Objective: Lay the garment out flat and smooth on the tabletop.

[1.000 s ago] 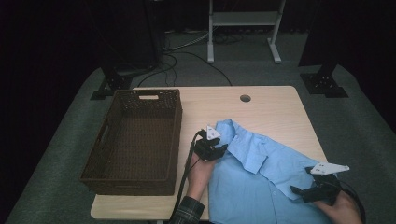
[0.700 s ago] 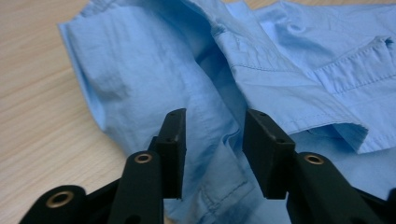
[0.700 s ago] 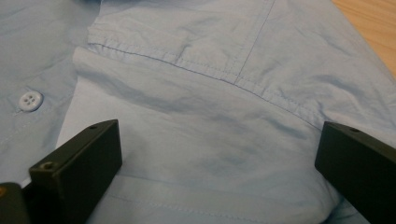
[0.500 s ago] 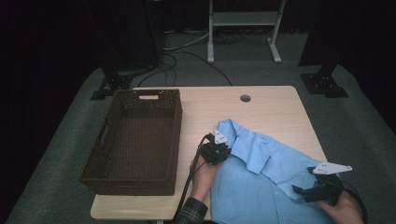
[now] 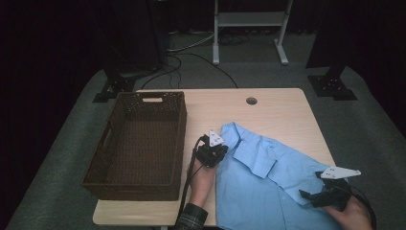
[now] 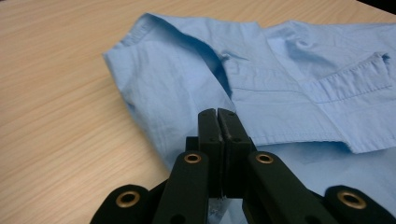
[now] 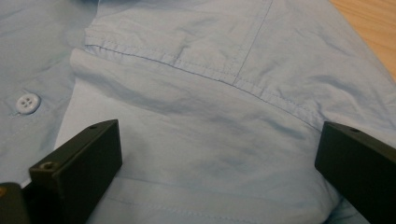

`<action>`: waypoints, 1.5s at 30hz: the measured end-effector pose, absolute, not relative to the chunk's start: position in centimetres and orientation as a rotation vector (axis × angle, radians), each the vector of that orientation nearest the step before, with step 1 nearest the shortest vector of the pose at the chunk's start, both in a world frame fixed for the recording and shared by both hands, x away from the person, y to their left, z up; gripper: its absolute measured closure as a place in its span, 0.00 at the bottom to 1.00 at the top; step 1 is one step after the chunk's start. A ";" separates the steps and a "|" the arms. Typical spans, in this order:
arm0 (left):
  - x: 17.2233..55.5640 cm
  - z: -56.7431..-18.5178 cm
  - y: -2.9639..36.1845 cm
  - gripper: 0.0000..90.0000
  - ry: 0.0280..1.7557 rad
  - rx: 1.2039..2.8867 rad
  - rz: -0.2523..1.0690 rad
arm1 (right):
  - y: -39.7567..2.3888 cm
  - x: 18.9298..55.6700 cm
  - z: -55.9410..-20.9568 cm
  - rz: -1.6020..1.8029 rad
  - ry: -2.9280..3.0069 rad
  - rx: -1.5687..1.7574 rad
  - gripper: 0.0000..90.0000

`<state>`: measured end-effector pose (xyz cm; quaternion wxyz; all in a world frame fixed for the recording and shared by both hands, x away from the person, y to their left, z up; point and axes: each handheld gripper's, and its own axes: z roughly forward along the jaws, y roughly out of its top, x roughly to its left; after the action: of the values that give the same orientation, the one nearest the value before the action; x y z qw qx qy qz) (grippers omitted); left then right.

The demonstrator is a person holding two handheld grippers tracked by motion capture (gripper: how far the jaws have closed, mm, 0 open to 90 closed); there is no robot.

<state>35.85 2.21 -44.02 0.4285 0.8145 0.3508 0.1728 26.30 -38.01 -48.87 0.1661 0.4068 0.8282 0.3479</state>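
You had the light blue shirt (image 5: 273, 191) spread over the near right part of the table (image 5: 277, 115), its collar end reaching toward the middle and its lower part running off the near edge. The brown wicker basket (image 5: 139, 143) stood along the left edge, apart from the shirt.

Your left gripper (image 5: 214, 152) sat at the shirt's left edge, near the table's middle. In the left gripper view its jaws had just been closing and stood pressed together (image 6: 218, 140), with a fold of the shirt's edge (image 6: 196, 84) caught between them, as far as the view showed.

Your right gripper (image 5: 316, 196) was over the shirt near the near right corner. In the right gripper view its jaws stood wide apart (image 7: 219, 158), gripping nothing, with the cloth lying below them and a white button (image 7: 28, 103) off to the left side of that view.
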 end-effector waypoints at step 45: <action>34.4 -44.6 4.5 0.57 1.101 2.040 0.633 | -38.0 26.3 -48.9 0.988 2.352 1.166 0.00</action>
<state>34.37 4.50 -44.59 0.3610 0.7915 0.4275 0.2458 26.32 -38.03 -48.86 0.1675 0.4100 0.8266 0.3472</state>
